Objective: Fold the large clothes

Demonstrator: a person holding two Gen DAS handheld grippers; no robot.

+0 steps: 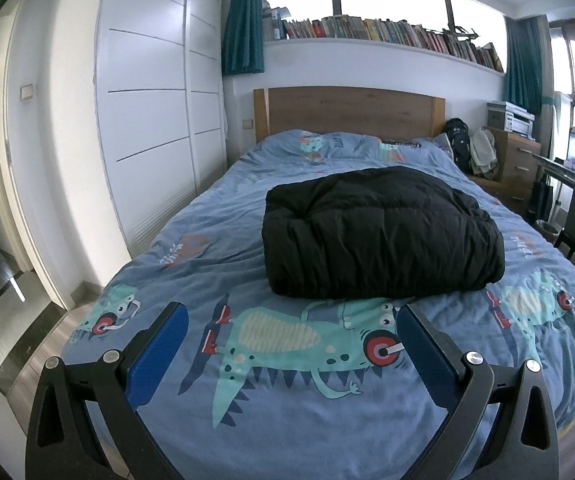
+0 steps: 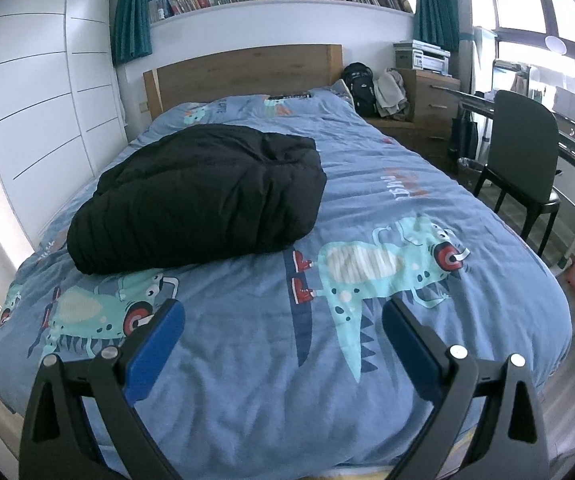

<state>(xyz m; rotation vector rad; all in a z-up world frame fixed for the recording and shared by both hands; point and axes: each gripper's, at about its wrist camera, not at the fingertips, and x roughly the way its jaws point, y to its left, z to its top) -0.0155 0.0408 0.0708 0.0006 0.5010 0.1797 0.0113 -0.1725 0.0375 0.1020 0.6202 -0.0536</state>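
On the bed: a black padded coat (image 1: 379,236) lies folded into a thick bundle on the blue cartoon-print duvet (image 1: 279,396), about mid-bed, well short of the headboard (image 1: 347,110).
Coat from the right: same bundle (image 2: 203,200), sitting left of centre, its rounded fold edge facing the foot of the bed.
Left gripper (image 1: 291,320): held above the foot of the bed, jaws spread wide and empty, blue pads (image 1: 159,356) apart; the coat is ahead of it, not touched.
Right gripper (image 2: 283,314): also above the foot end, jaws spread wide, nothing between the blue pads (image 2: 155,352); the coat lies ahead and to its left, apart from it.
Duvet: covers the whole bed (image 2: 367,360), lightly creased, printed with teal crocodile figures.
Left of bed: white wardrobe (image 1: 155,92) with sliding doors.
Above headboard: a long shelf of books (image 1: 387,32) under the window, teal curtains (image 1: 243,28) at either end.
Right of bed: a wooden drawer unit (image 2: 431,92) with a printer (image 2: 427,56) on top, a black backpack (image 2: 361,88) beside it, and a dark chair (image 2: 523,152) at a desk.
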